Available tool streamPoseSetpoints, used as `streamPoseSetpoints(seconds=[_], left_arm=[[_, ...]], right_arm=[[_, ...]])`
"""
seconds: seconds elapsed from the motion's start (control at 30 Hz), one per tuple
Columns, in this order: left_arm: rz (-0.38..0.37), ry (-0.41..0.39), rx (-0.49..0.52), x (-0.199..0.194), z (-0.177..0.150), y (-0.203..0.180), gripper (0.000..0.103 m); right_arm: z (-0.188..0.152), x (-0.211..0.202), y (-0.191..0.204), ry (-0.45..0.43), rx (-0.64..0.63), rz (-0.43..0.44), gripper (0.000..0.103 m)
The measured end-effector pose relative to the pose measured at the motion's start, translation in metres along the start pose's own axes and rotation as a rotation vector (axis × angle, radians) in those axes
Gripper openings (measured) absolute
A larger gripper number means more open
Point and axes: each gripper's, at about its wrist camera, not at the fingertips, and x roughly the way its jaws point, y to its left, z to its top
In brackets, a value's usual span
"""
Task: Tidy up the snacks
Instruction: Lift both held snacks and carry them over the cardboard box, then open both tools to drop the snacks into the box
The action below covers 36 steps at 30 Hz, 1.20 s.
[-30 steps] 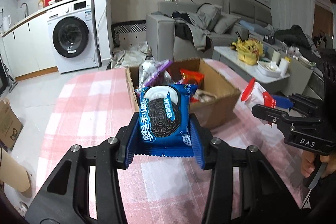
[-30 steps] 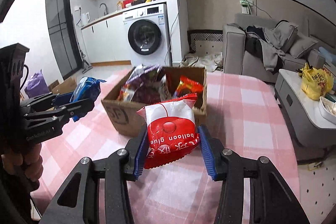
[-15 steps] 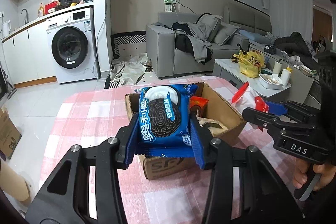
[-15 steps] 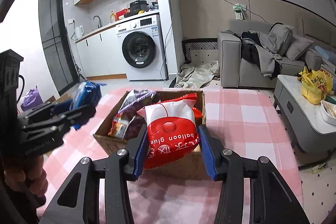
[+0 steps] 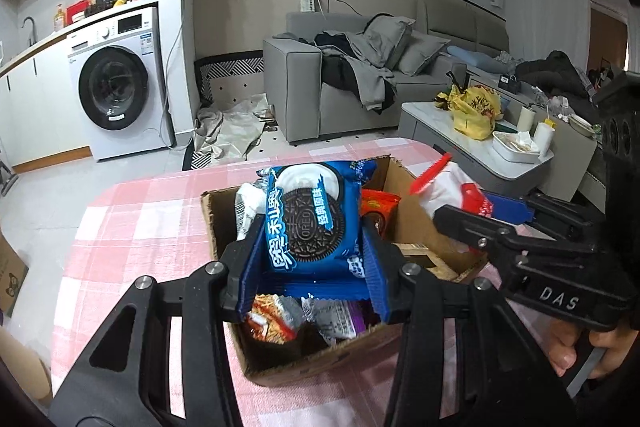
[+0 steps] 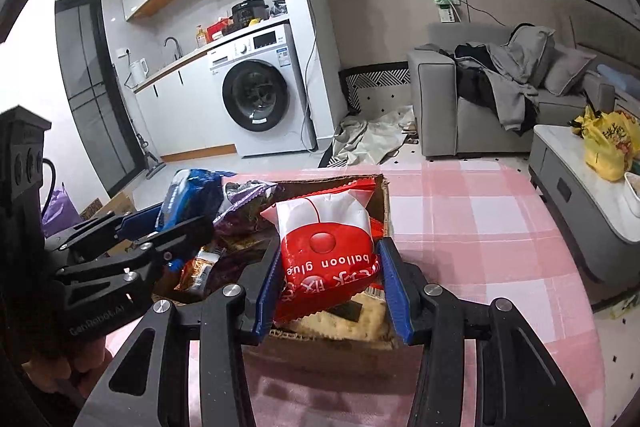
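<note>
Our right gripper [image 6: 328, 267] clamps a red-and-white packet [image 6: 326, 251] above the cardboard box [image 6: 384, 203] of snacks on the pink checked cloth [image 6: 480, 227]. Our left gripper [image 6: 176, 215] holds a blue packet [image 6: 192, 191] over the box's left side.

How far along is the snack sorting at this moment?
Done: several packets already lie in the cardboard box on the pink checked table.
In hand: the left gripper is shut on the blue Oreo pack and the right gripper on the red-and-white balloon glue packet, both held over the box.
Left: releasing both. No other loose snacks show on the table.
</note>
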Motion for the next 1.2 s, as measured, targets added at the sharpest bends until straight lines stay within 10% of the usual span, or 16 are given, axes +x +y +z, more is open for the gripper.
streamPoseSetpoints(seconds=[0.93,1.2], left_arm=[[0.015,0.081,0.046,0.078,-0.021,-0.010,0.043],[0.021,0.059,0.015,0.052,-0.022,-0.004,0.072]], right_arm=[[-0.010,0.040,0.009,0.040,-0.074,-0.002,0.049],[-0.006,0.024,0.011,0.007,-0.088,0.007,0.071]])
